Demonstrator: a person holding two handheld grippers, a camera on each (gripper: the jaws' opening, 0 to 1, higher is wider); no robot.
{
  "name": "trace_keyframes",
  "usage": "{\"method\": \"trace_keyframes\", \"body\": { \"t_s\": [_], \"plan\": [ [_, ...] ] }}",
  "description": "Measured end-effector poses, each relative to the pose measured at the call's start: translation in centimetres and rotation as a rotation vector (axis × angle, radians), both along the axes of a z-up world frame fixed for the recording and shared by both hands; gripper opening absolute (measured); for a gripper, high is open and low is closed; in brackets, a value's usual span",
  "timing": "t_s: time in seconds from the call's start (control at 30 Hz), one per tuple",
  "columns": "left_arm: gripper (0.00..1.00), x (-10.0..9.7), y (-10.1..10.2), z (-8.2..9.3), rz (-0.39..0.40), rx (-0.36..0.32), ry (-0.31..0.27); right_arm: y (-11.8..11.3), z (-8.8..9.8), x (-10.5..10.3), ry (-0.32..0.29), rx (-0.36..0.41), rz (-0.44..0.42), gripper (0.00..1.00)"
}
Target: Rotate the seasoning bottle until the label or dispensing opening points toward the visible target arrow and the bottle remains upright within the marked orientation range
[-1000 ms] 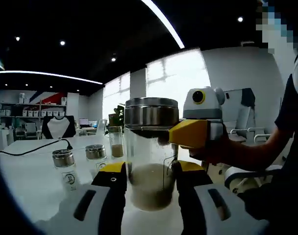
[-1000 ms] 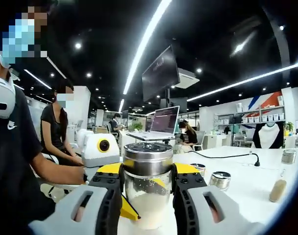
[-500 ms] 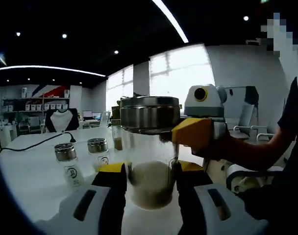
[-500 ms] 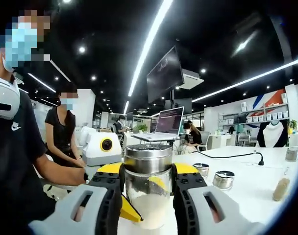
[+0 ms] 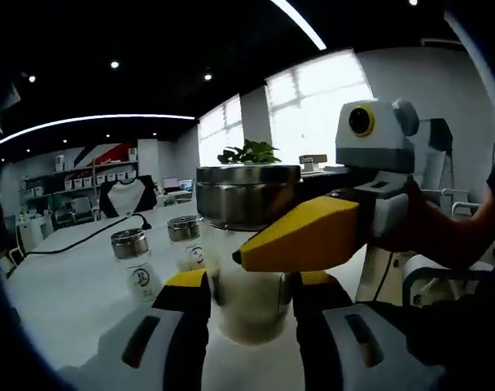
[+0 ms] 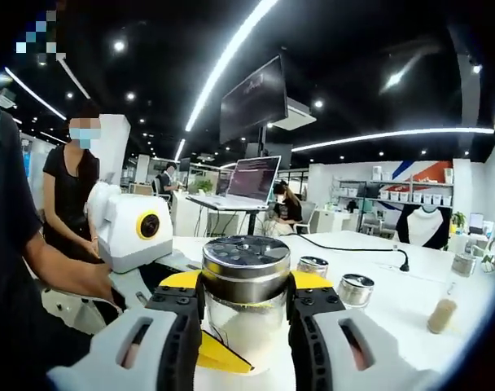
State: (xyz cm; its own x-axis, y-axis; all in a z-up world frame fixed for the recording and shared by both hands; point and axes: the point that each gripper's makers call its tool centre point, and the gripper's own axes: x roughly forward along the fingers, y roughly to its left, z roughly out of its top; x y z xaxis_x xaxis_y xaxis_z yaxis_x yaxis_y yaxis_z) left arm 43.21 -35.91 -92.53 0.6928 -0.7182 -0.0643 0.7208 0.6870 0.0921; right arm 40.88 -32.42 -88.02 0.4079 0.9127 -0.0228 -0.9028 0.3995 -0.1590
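The seasoning bottle (image 5: 247, 195) is a glass jar with a steel lid and pale powder in its lower half, standing upright over the white table (image 5: 68, 301). My left gripper (image 5: 249, 287) is shut on its lower body, one jaw on each side. My right gripper (image 5: 264, 244) reaches in from the right, its yellow finger crossing the glass just under the lid. In the right gripper view the bottle (image 6: 246, 265) sits between the jaws of my right gripper (image 6: 246, 287), which is shut on it below the lid. The left gripper (image 6: 219, 352) shows low behind the glass.
Two small steel-lidded shakers (image 5: 133, 262) (image 5: 185, 241) stand on the table left of the bottle, also seen as shakers (image 6: 357, 289) (image 6: 313, 266). A little bottle of brown spice (image 6: 441, 314) stands at the right. A black cable (image 6: 353, 248), a laptop (image 6: 249, 181) and seated people (image 6: 68, 191) lie beyond.
Both views have swung round the bottle, which stays held upright by both grippers. In the left gripper view the right gripper's yellow finger now looms larger and crosses the front of the glass.
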Motion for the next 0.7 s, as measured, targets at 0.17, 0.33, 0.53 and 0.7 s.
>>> {"method": "trace_keyframes", "body": {
  "t_s": [0.17,0.33,0.53,0.7],
  "plan": [
    [0.42,0.2,-0.1,-0.1,-0.042,-0.012,-0.016,-0.6,-0.1,0.7,0.062,0.046,-0.006,0.37],
    [0.43,0.0,-0.3,0.1,-0.075,-0.03,-0.012,-1.0,0.3,1.0,0.087,0.075,0.002,0.37],
    [0.6,0.3,0.7,0.9,-0.067,-0.055,-0.018,-2.3,0.6,2.0,0.105,0.101,-0.015,0.37],
    [0.69,0.9,2.1,1.6,-0.041,-0.095,-0.015,-3.2,0.7,3.0,0.096,0.085,-0.036,0.37]
  ]
}}
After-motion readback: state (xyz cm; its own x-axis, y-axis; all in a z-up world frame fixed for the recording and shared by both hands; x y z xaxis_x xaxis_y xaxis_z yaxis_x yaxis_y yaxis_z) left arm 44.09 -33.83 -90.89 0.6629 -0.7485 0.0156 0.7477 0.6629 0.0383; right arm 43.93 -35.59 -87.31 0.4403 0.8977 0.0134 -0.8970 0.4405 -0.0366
